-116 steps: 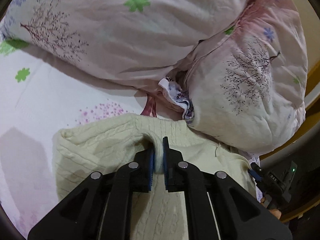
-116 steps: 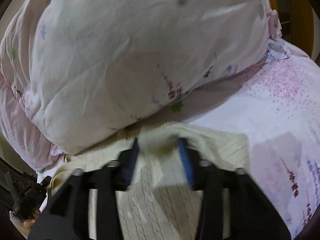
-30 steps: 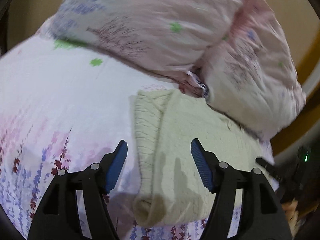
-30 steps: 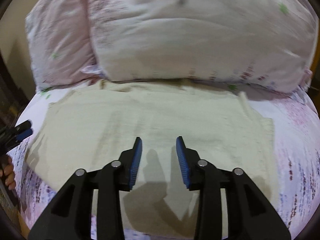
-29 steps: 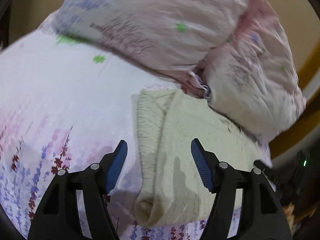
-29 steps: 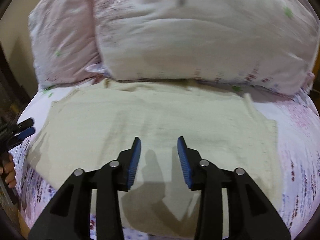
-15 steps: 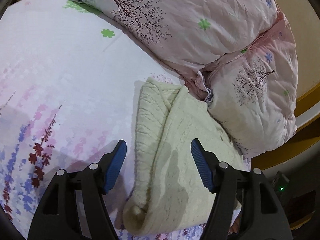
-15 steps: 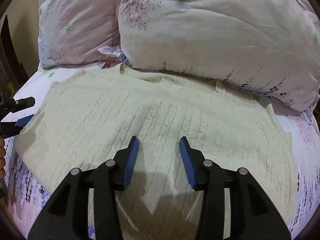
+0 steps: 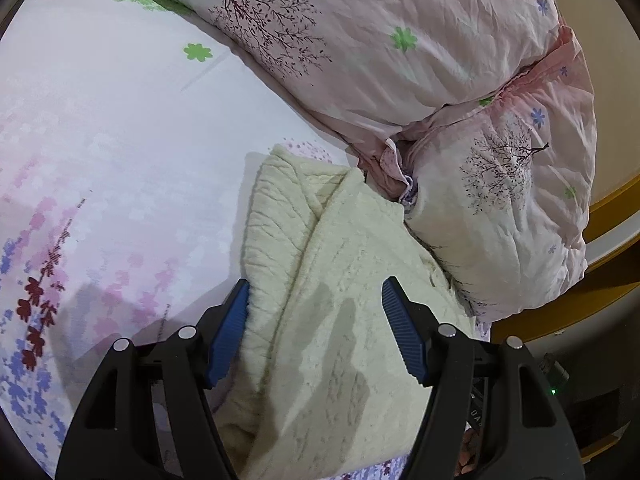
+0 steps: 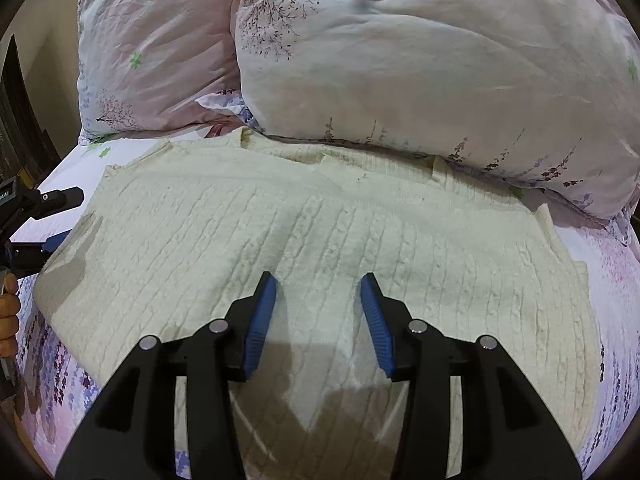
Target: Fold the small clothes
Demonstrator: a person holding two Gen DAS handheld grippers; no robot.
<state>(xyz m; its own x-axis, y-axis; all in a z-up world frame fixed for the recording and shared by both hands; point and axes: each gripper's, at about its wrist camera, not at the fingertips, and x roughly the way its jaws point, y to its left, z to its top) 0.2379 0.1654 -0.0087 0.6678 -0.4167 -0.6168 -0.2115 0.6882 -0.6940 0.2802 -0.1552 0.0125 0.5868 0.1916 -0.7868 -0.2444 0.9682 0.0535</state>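
Observation:
A cream cable-knit sweater (image 10: 320, 232) lies spread flat on the bed, its far edge tucked against the pillows. In the left wrist view the sweater (image 9: 344, 280) shows with one side folded over. My right gripper (image 10: 318, 284) is open and empty, hovering just above the sweater's middle. My left gripper (image 9: 316, 292) is open and empty above the sweater's folded side edge. The left gripper also shows in the right wrist view (image 10: 40, 220) at the sweater's left edge.
Two pink floral pillows (image 10: 420, 60) (image 10: 152, 52) lie along the far side, touching the sweater. The floral bedsheet (image 9: 100, 140) stretches to the left. A wooden bed frame (image 9: 612, 208) runs along the right.
My left gripper, shut on the sweater earlier, has let go and opened. Both grippers pulled back and now hover over the flattened sweater; the right has moved closer to it.

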